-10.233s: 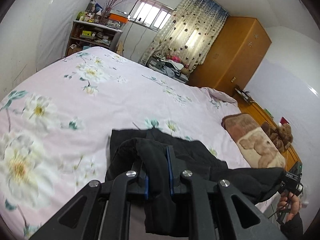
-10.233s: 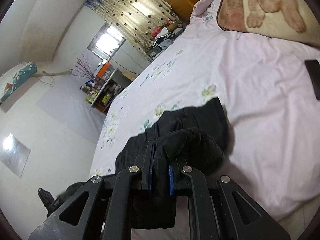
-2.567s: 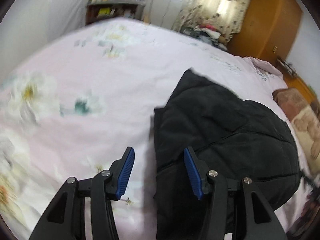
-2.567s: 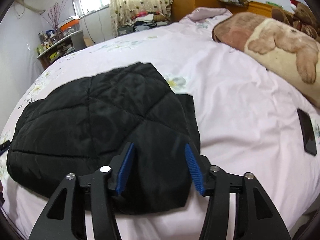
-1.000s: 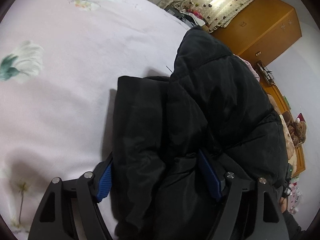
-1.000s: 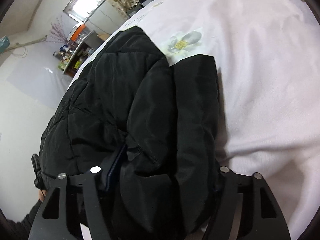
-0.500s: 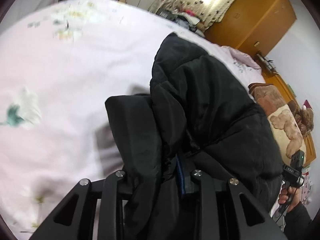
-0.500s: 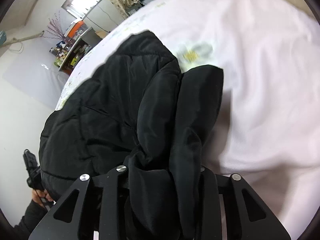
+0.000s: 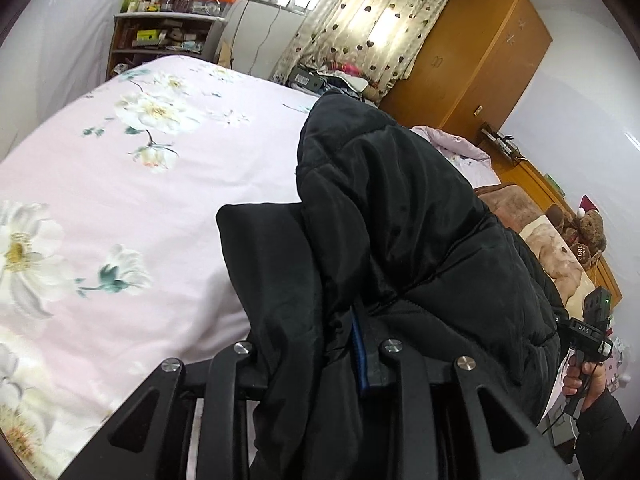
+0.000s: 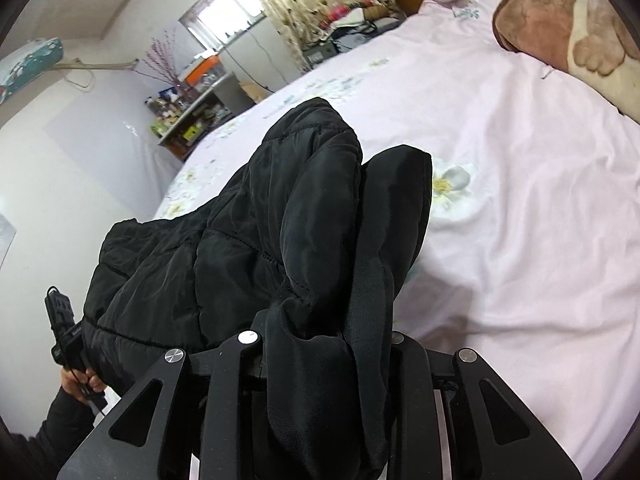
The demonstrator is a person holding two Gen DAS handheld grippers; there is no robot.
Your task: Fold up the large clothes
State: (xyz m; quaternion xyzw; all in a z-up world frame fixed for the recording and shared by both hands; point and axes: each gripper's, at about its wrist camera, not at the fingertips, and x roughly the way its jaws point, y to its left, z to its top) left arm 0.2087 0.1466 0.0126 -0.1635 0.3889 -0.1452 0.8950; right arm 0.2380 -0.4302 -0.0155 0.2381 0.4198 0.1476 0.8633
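- Bedroom: bed [image 9: 100, 200] with pink floral sheet; wooden wardrobe [image 9: 472, 60] at 1 o'clock in the left wrist view, heart-print curtain [image 9: 360, 24] at 12 o'clock.
- Black padded jacket [image 9: 400, 220]: bunched, raised off the sheet at its near edge and slung between both grippers.
- Left gripper [image 9: 320, 344]: jaws just drawn in, pinching a thick fold of jacket; blue pad edge visible.
- Right gripper [image 10: 324, 340]: jaws just drawn in, clamped on jacket folds; pads hidden.
- Brown blanket [image 10: 560, 20]: 2 o'clock, right wrist view.
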